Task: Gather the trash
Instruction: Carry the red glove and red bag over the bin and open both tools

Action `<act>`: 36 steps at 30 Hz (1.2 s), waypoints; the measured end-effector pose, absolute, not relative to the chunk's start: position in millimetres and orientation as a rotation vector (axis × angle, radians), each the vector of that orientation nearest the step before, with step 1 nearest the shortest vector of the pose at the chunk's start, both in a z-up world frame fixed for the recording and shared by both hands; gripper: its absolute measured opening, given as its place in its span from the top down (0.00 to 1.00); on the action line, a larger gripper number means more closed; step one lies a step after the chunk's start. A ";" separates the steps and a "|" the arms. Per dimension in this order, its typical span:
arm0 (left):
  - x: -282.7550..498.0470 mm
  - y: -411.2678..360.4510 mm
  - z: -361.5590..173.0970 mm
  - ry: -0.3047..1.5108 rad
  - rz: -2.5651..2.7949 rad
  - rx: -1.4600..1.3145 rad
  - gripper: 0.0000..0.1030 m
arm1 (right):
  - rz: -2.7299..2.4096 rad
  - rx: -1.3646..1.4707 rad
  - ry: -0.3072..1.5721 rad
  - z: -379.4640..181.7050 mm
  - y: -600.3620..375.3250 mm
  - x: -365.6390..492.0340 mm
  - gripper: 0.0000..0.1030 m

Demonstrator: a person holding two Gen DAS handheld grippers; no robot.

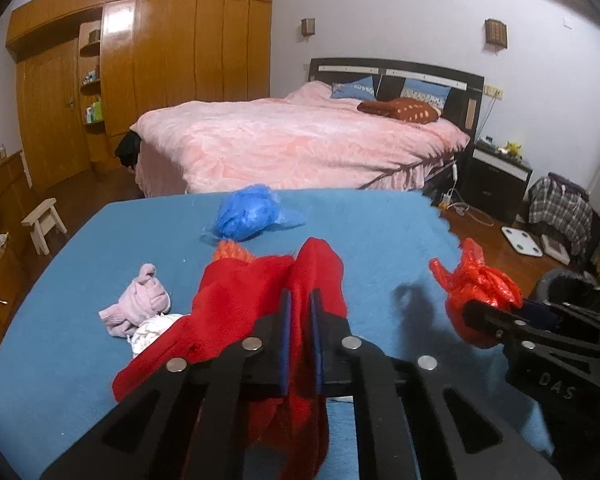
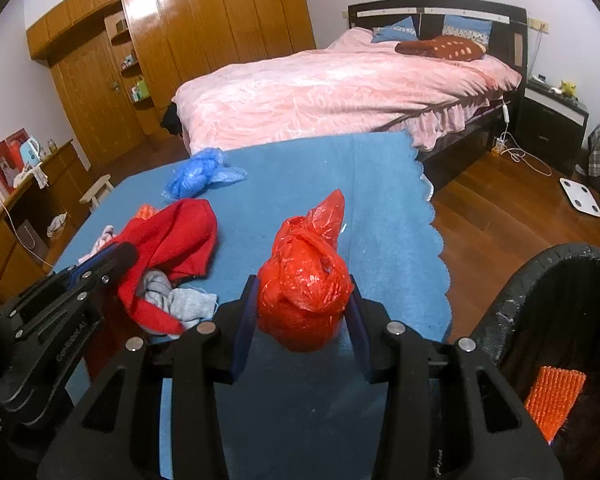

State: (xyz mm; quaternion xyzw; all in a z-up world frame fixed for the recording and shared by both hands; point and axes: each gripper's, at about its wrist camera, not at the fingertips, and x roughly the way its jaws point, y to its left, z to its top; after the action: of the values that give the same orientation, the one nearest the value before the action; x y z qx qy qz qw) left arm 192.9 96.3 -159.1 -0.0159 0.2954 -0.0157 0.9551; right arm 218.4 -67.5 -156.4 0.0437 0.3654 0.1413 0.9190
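The left gripper (image 1: 300, 300) has its fingers clenched on a red cloth (image 1: 236, 304) at the centre of the blue-covered desk (image 1: 380, 232). The right gripper (image 2: 302, 300) grips a knotted red plastic bag (image 2: 304, 280), lower centre. A crumpled blue bag (image 1: 246, 216) lies beyond, near the desk's far edge.

The room is evenly lit from overhead; glare is seen on the wardrobe (image 1: 156, 52) doors, straight lines are bowed, corners vignetted, detail slightly softened.
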 end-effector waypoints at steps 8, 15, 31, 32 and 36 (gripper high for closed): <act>169.4 80.2 -129.5 0.544 -0.106 -0.057 0.92 | 0.288 0.120 0.705 -131.9 -83.2 204.2 0.61; 151.2 65.7 -111.1 0.532 -0.148 -0.089 0.92 | 0.279 0.113 0.659 -107.1 -102.8 184.9 0.61; 124.7 19.8 -96.0 0.525 -0.245 -0.071 0.92 | 0.185 0.127 0.605 -75.7 -166.9 138.6 0.61; 122.2 14.6 -94.3 0.521 -0.258 -0.067 0.92 | 0.172 0.128 0.605 -75.2 -172.7 135.2 0.61; 115.1 -6.0 -89.1 0.514 -0.311 -0.058 0.92 | 0.129 0.133 0.604 -75.9 -193.6 123.5 0.61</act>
State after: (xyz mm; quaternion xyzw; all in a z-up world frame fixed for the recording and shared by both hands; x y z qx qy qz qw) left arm 115.1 -6.0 -89.1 -0.0286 0.2533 -0.1532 0.9547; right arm 123.5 -193.6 -75.9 0.0652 0.2972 0.0633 0.9505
